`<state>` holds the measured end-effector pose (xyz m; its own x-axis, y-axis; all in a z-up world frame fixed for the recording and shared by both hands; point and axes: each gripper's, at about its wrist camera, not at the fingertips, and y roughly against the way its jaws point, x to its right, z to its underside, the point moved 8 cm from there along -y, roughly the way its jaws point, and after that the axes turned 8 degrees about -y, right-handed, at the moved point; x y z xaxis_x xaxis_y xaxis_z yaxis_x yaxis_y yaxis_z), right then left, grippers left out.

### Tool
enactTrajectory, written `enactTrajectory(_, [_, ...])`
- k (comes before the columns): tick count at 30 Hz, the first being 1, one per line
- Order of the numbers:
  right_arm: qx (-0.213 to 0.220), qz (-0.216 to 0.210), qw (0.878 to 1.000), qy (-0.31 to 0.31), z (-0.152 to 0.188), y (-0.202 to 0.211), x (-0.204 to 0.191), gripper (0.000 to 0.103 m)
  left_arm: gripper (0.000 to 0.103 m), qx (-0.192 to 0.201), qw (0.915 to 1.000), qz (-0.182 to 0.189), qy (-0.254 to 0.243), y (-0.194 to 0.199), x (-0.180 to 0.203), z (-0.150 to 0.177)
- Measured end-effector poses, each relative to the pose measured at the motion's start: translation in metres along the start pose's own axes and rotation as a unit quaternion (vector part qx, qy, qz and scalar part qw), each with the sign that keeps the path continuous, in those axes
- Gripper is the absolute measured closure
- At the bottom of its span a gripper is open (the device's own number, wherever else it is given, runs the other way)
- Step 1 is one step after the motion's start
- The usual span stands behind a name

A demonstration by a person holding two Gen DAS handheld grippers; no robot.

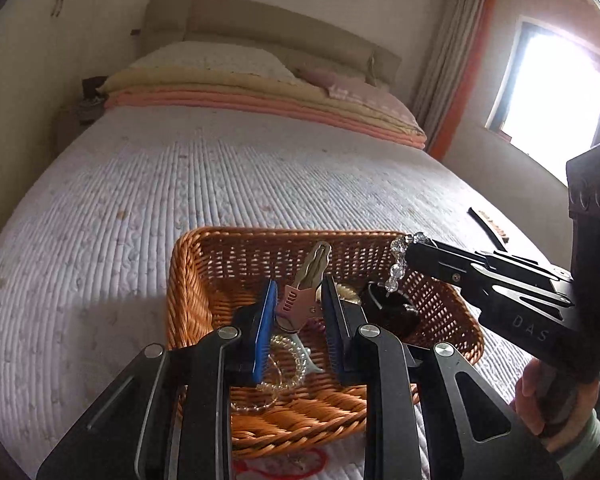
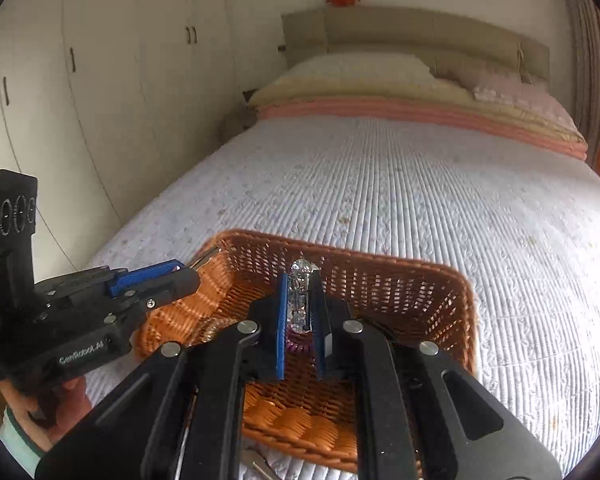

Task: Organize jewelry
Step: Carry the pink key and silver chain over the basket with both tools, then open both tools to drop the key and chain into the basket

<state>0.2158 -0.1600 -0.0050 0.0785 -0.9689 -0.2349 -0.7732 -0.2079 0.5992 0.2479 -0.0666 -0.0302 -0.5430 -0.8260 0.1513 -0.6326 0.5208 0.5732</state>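
Observation:
A brown wicker basket [image 1: 188, 292] sits on the bed. My left gripper [image 1: 300, 300] is shut on a pink and metal hair clip [image 1: 306, 284] and holds it over the basket. My right gripper [image 2: 300, 300] is shut on a clear crystal bead bracelet [image 2: 300, 296], which hangs from its tip over the basket's right side in the left wrist view [image 1: 398, 264]. Inside the basket lie a clear coil hair tie [image 1: 288, 360], a pale bead bracelet [image 1: 256, 404], a dark round piece [image 1: 392, 312] and a purple coil tie [image 2: 298, 346].
The basket stands on a white quilted bedspread [image 1: 180, 184]. Folded pink and yellow blankets [image 1: 260, 100] and pillows lie at the headboard. A red cord loop [image 1: 284, 464] lies in front of the basket. A dark strap [image 1: 488, 228] lies at the right. Wardrobes [image 2: 100, 80] line the left.

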Motion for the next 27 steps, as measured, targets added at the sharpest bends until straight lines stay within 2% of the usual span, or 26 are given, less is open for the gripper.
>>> enactTrajectory(5, [-0.036, 0.019, 0.999, -0.018, 0.008, -0.033, 0.013, 0.094, 0.081, -0.027, 0.9996, -0.002, 0.006, -0.018, -0.007, 0.014])
enactTrajectory(12, [-0.059, 0.028, 0.997, -0.027, 0.019, -0.045, 0.018, 0.094, 0.081, -0.055, 0.9984, -0.016, -0.006, -0.03, -0.005, 0.025])
enactTrajectory(14, [-0.062, 0.024, 0.997, -0.025, 0.021, -0.045, 0.018, 0.094, 0.072, -0.058, 0.9981, -0.017, -0.005, -0.03, -0.005, 0.025])
enactTrajectory(15, [-0.062, 0.025, 0.997, -0.023, 0.02, -0.044, 0.019, 0.092, 0.064, -0.057, 0.9982, -0.017, -0.003, -0.027, -0.005, 0.025])
enactTrajectory(19, [-0.059, 0.015, 0.998, -0.022, 0.021, -0.03, 0.016, 0.081, 0.062, -0.035, 0.9993, -0.009, -0.002, -0.004, 0.0, 0.023])
enactTrajectory(22, [-0.045, 0.012, 0.999, -0.023, 0.018, -0.008, 0.016, 0.068, 0.058, -0.015, 0.9999, -0.005, -0.005, 0.02, 0.007, 0.02])
enactTrajectory(23, [-0.038, 0.007, 0.999, -0.027, 0.018, 0.003, 0.017, 0.057, 0.058, -0.008, 0.9999, -0.005, -0.008, 0.031, 0.01, 0.021])
enactTrajectory(24, [-0.03, 0.003, 0.999, -0.029, 0.017, 0.013, 0.017, 0.052, 0.058, -0.001, 0.9999, -0.006, -0.01, 0.04, 0.011, 0.021])
enactTrajectory(27, [-0.006, -0.001, 1.0, -0.023, 0.019, 0.045, 0.014, 0.052, 0.054, 0.019, 0.9997, -0.007, -0.014, 0.07, 0.017, 0.025])
